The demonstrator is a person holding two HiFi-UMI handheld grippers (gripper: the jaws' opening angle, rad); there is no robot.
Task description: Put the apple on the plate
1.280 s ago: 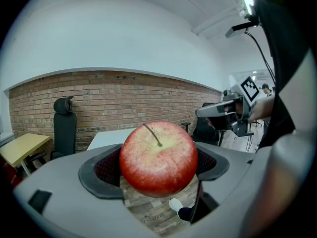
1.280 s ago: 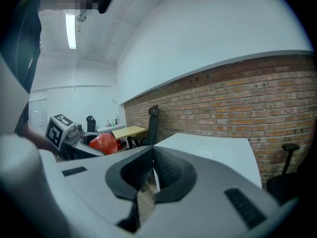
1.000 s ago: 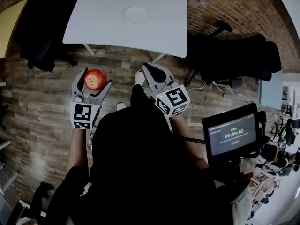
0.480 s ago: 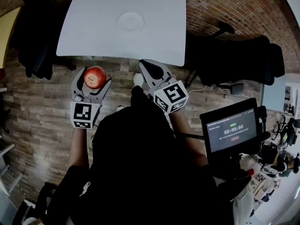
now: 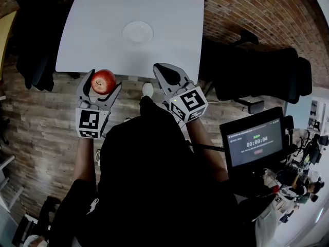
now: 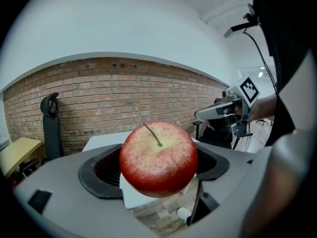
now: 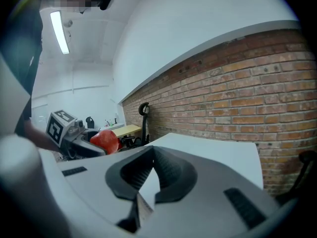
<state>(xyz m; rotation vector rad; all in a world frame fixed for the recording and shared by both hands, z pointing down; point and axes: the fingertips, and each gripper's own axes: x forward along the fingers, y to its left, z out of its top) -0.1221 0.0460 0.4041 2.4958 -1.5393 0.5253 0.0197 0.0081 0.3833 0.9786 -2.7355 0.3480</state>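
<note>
A red apple (image 5: 103, 81) with its stem up sits between the jaws of my left gripper (image 5: 101, 84), which is shut on it. The left gripper view shows the apple (image 6: 158, 158) filling the gap between the dark pads. It hangs just off the near edge of the white table (image 5: 92, 45). A small white plate (image 5: 138, 32) lies at the table's middle, beyond the apple and to its right. My right gripper (image 5: 164, 72) is shut with nothing in it, at the table's near edge right of the apple. The right gripper view shows the apple (image 7: 105, 140) off to its left.
Black office chairs (image 5: 257, 71) stand right of the table, and another dark chair (image 5: 33, 50) on its left. A screen on a stand (image 5: 254, 145) is at my right. A wooden floor (image 5: 41, 117) lies below and a brick wall (image 7: 257, 88) behind the table.
I have moved closer to the table. Both grippers now reach its near edge, the apple still held in the left one.
</note>
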